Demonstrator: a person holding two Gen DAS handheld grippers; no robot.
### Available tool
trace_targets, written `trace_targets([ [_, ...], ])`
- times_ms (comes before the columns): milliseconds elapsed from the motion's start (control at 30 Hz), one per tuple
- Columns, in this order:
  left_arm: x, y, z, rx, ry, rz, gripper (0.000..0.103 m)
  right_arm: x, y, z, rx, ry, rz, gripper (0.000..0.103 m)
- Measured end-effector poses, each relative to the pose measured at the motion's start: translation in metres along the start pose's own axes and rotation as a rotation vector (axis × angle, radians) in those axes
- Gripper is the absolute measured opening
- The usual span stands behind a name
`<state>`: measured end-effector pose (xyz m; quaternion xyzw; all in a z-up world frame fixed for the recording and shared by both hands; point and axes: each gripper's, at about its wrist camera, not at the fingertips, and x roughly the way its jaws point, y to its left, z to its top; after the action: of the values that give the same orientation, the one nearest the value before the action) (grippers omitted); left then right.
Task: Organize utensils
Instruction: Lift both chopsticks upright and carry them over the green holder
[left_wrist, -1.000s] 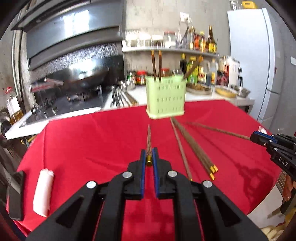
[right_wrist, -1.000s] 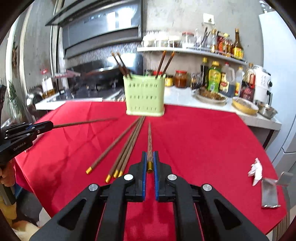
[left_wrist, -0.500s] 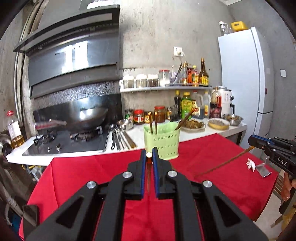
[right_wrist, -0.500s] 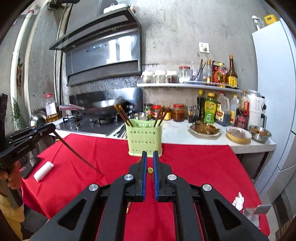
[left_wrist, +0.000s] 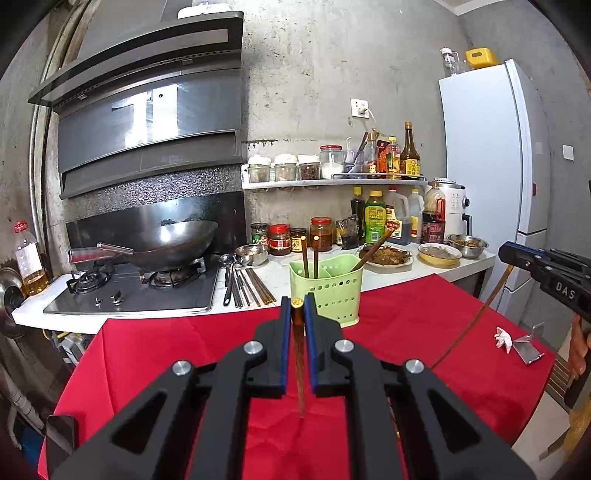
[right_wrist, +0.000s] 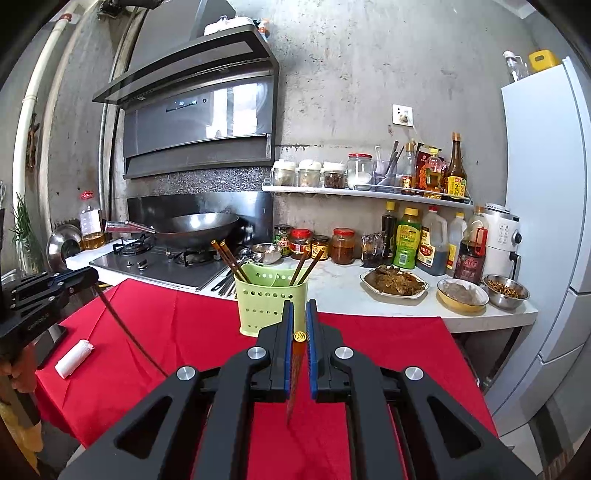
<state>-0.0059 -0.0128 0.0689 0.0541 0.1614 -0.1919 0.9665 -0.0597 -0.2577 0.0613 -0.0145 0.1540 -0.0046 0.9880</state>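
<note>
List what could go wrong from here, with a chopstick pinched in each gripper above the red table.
Each chopstick is pinched only near its gold end, so it may swivel or slip. The green holder already has chopsticks leaning outward; a dangling tip could catch its rim or knock those sticks.

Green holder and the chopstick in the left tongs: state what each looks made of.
Green holder: looks like moulded plastic, matte pale green, with rows of punched round holes. Chopstick in the left tongs: probably dark wood, given its streaky brown grain, with a shiny gold cap, likely metal.
</note>
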Motion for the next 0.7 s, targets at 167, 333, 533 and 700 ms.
trace_targets([
  [167,0.008,0.003,-0.005,-0.010,0.021,0.010,0.007,0.015,0.001,-0.007,0.007,0.016,0.015,0.008],
  [333,0.023,0.002,-0.017,-0.011,0.080,0.009,0.007,0.033,0.008,-0.023,-0.006,0.075,0.039,0.007],
  [533,0.048,-0.005,-0.046,-0.012,0.176,-0.001,0.007,0.053,0.010,-0.048,0.004,0.144,0.051,0.007],
  [700,0.059,-0.005,-0.063,-0.019,0.211,0.002,0.007,0.064,0.012,-0.062,0.002,0.173,0.048,0.007],
])
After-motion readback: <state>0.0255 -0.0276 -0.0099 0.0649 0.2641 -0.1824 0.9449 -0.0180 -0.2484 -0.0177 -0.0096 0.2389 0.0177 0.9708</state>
